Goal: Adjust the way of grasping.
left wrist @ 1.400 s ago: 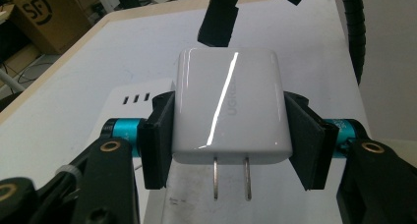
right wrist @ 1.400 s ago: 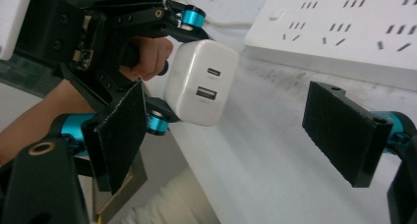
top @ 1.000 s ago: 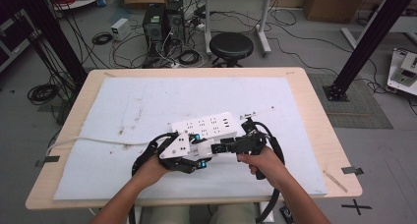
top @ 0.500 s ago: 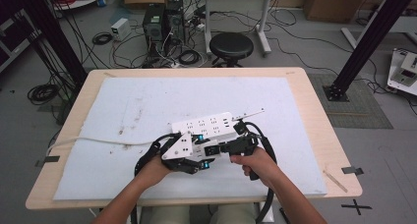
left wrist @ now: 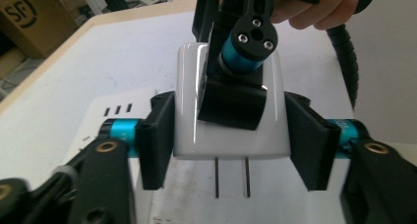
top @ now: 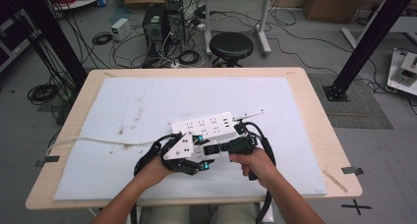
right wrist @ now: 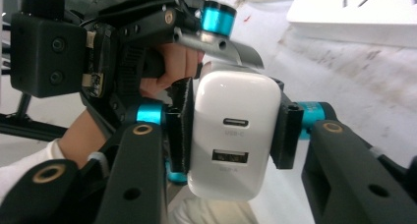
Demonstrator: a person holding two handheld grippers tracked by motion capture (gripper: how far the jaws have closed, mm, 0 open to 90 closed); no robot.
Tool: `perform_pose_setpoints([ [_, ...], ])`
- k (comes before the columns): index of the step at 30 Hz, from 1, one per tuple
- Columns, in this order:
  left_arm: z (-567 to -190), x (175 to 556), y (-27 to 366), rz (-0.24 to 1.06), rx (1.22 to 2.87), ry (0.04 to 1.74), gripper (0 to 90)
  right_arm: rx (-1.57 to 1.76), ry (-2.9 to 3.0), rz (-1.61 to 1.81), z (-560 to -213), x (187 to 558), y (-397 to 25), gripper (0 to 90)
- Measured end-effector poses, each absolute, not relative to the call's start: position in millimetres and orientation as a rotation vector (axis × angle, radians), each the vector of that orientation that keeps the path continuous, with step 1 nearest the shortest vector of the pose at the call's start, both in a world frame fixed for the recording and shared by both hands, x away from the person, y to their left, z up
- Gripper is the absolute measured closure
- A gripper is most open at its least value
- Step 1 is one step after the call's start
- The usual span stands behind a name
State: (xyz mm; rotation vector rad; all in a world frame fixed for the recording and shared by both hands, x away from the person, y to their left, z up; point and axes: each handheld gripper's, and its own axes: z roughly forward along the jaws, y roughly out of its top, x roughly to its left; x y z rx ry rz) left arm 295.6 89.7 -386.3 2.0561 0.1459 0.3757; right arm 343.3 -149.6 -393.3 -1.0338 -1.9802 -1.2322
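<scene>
White charger (left wrist: 231, 135): one; prongs (left wrist: 231, 177): two.

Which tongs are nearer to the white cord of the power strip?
Left. The left tongs lie by the power strip end where the cord leaves; the right tongs sit more to the right, farther off.

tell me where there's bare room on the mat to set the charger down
Free: the white mat behind and left of the power strip, and right of it toward the table edge. Crowded: the near middle, where both tongs meet at the charger.
</scene>
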Motion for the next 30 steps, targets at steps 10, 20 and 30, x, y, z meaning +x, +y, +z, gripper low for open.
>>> perform_pose_setpoints([
  [10, -393.6, 293.6, 123.3, 0.396, 2.028, 0.333, 23.6, -1.144, -2.102, -1.423, -386.1, 342.2, -181.7, 63.0],
  [20, -388.2, 296.5, 158.9, 0.497, 1.933, 0.545, 23.6, -1.189, -2.292, -1.481, -383.0, 335.7, -200.0, 63.1],
  [30, -391.6, 298.9, 179.9, 0.552, 1.838, 0.709, 23.6, -1.224, -2.529, -1.462, -379.2, 324.9, -221.0, 63.0],
])
